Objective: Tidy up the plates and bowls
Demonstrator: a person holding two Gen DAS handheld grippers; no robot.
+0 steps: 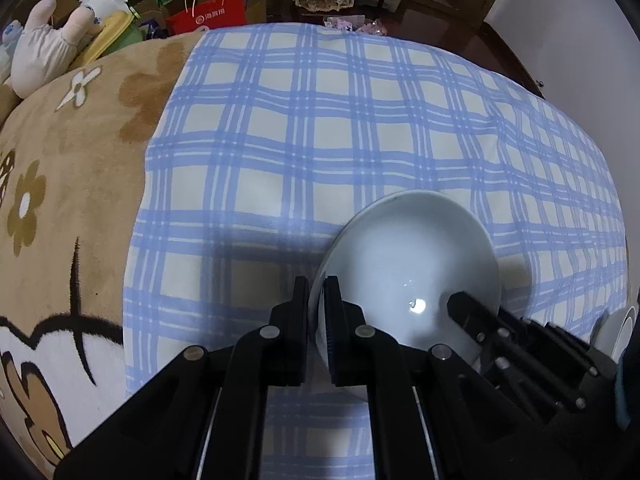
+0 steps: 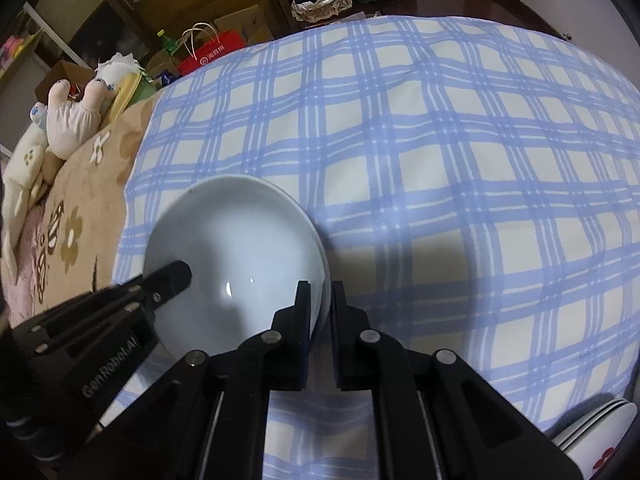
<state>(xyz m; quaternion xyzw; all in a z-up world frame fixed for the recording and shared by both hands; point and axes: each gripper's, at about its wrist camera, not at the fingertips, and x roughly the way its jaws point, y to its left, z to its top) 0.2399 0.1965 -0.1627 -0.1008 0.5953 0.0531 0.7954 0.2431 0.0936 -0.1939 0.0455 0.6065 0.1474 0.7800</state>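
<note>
I have both tongs pinched onto the same white bowl (image 1: 408, 268), one on each side of its rim. My left gripper (image 1: 317, 296) has its jaws drawn narrow on the bowl's left edge, with the thin wall of the rim sandwiched between the two black pads. My right gripper (image 2: 321, 300) does the same on the opposite edge, one pad inside the bowl and one outside. From the left wrist view I can see the right gripper's fingers reaching in over the far rim, and from the right wrist view the left one shows in the same way (its side carries some printed lettering). The bowl sits over the blue-and-white checked cloth (image 1: 340, 120) spread on the bed, near the cloth's near edge; whether it rests fully on the cloth or is lifted a little I cannot tell from this angle. Beside the cloth lies a tan blanket with flower shapes (image 1: 72, 168), with stuffed toys (image 1: 44, 48) at its far end. At the lower right corner of the right wrist view, a stack of white plates (image 2: 596, 432) peeks in, one with a red flower mark.
</note>
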